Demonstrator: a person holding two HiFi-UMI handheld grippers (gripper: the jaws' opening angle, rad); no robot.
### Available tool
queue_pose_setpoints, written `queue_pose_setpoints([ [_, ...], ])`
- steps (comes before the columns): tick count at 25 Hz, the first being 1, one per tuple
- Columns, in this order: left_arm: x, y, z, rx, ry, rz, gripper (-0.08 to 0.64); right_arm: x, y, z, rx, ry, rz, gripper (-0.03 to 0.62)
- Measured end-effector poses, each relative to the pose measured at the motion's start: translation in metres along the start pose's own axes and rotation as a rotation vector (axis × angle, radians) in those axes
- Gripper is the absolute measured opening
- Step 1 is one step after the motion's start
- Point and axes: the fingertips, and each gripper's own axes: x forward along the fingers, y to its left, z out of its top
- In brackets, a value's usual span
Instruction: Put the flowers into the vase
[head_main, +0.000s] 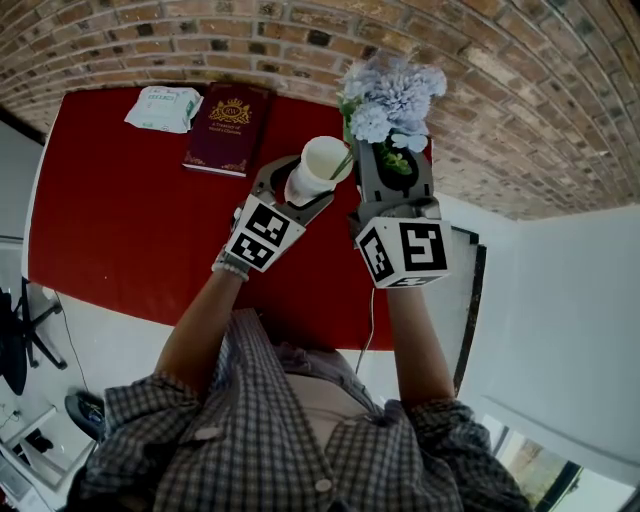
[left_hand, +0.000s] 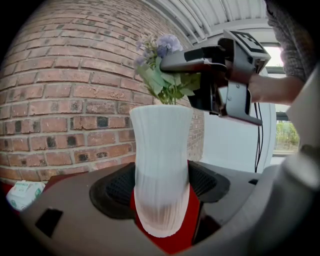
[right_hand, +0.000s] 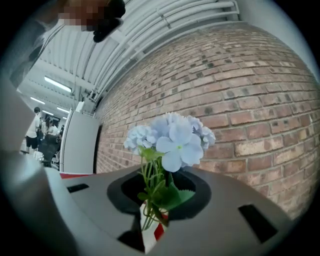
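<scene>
My left gripper (head_main: 312, 185) is shut on a white ribbed vase (head_main: 322, 163) and holds it above the red table (head_main: 120, 220). In the left gripper view the vase (left_hand: 161, 170) stands upright between the pads, gripped at its narrow lower part. My right gripper (head_main: 392, 165) is shut on the stems of a bunch of pale blue flowers (head_main: 392, 92) with green leaves, just right of the vase. The stem ends reach the right side of the vase's rim; whether they are inside is unclear. The right gripper view shows the blooms (right_hand: 172, 142) above the jaws.
A dark red book (head_main: 228, 128) and a white tissue pack (head_main: 163, 108) lie at the table's far edge. A brick wall (head_main: 500, 90) runs behind the table. A white partition (head_main: 560, 300) stands on the right. People stand far off in the right gripper view.
</scene>
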Motion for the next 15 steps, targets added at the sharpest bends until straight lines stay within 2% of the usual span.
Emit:
queue_pose_setpoints([
  [5, 0.000, 0.000, 0.000, -0.002, 0.000, 0.000, 0.334, 0.000, 0.023, -0.034, -0.092, 0.111, 0.058, 0.112],
  [9, 0.001, 0.000, -0.001, -0.005, 0.004, -0.002, 0.334, 0.002, 0.041, -0.050, -0.172, 0.199, 0.110, 0.173],
  [12, 0.001, 0.000, -0.001, -0.010, 0.006, -0.011, 0.334, 0.000, 0.049, -0.057, -0.189, 0.239, 0.128, 0.218],
  [15, 0.002, 0.000, -0.004, -0.019, 0.017, -0.028, 0.336, -0.005, 0.051, -0.062, -0.159, 0.267, 0.146, 0.298],
])
